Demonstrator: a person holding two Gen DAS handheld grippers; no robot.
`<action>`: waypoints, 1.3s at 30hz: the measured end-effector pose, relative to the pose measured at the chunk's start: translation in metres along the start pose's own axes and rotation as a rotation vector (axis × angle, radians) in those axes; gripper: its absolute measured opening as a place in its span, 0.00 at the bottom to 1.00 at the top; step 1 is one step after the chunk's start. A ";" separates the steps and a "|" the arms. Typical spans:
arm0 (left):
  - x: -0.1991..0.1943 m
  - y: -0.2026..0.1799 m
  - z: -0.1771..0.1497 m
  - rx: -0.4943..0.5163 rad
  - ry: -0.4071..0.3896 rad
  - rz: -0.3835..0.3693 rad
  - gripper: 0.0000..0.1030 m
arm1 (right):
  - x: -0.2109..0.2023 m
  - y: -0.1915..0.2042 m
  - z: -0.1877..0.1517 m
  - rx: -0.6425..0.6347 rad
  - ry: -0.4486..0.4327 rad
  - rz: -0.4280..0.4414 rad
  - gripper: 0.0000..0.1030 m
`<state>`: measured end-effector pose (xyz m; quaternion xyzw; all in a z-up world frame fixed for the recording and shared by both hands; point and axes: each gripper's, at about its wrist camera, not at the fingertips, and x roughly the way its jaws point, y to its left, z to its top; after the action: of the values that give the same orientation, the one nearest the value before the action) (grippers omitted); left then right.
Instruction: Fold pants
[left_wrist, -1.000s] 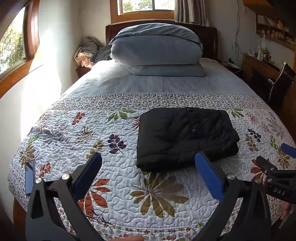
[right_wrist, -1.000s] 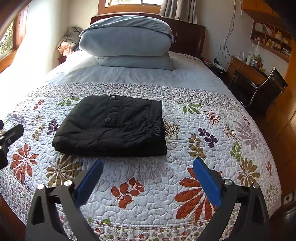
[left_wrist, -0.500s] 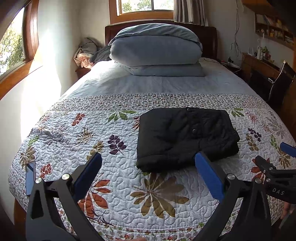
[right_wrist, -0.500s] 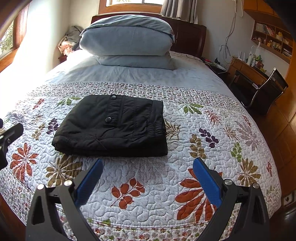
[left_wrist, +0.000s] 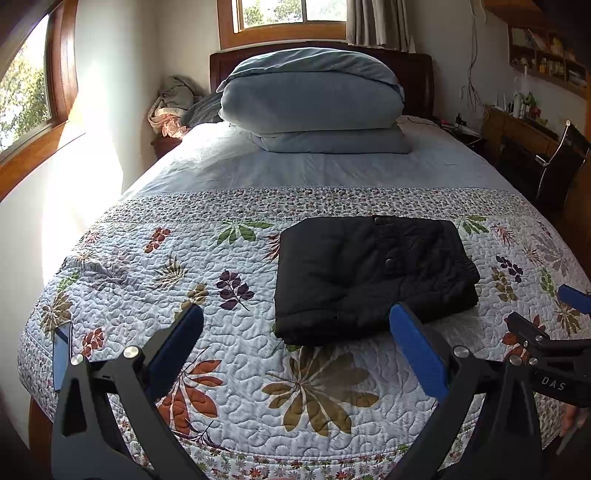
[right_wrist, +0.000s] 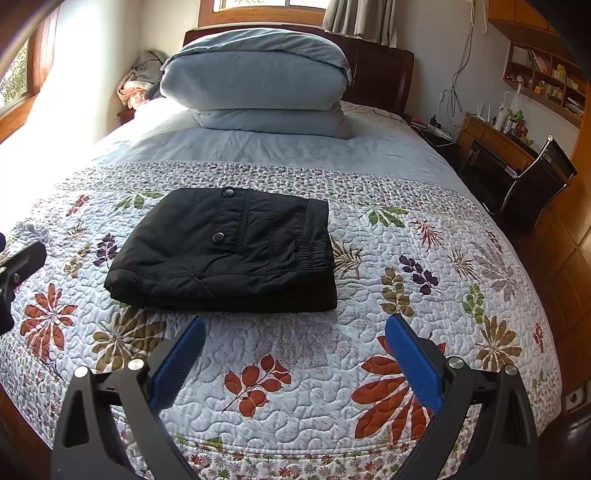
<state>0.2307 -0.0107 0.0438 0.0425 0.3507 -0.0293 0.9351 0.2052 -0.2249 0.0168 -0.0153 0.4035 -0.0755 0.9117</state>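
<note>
The black pants (left_wrist: 369, 273) lie folded into a compact rectangle on the floral quilt (left_wrist: 229, 369), two snap buttons facing up. In the right wrist view the same pants (right_wrist: 229, 251) sit left of centre. My left gripper (left_wrist: 295, 325) hovers open above the quilt's near edge, just short of the pants' front edge, holding nothing. My right gripper (right_wrist: 295, 332) is open too and empty, a little nearer than the folded bundle. The right gripper also shows at the right edge of the left wrist view, and part of the left gripper at the left edge of the right wrist view.
Stacked pale blue bedding (left_wrist: 314, 99) rests at the headboard. A phone (left_wrist: 62, 354) lies on the quilt's near left corner. A desk and a chair (right_wrist: 532, 177) stand to the right of the bed. Crumpled clothes (left_wrist: 173, 107) sit at the far left.
Both grippers have drawn back and risen slightly from the bed, so the pants look a bit farther off. The pants have not moved and both grippers stayed open.
</note>
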 end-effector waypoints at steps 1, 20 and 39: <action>0.000 0.000 0.000 0.000 0.001 -0.001 0.97 | 0.000 0.000 0.000 0.000 0.000 0.000 0.96; 0.000 -0.001 0.000 0.005 -0.001 -0.004 0.97 | 0.001 0.000 -0.002 -0.001 0.003 0.001 0.96; 0.002 -0.003 -0.001 0.011 0.004 -0.007 0.97 | 0.005 -0.002 -0.006 0.000 0.011 0.002 0.96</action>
<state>0.2312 -0.0138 0.0421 0.0464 0.3524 -0.0342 0.9341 0.2044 -0.2278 0.0093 -0.0144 0.4085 -0.0749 0.9096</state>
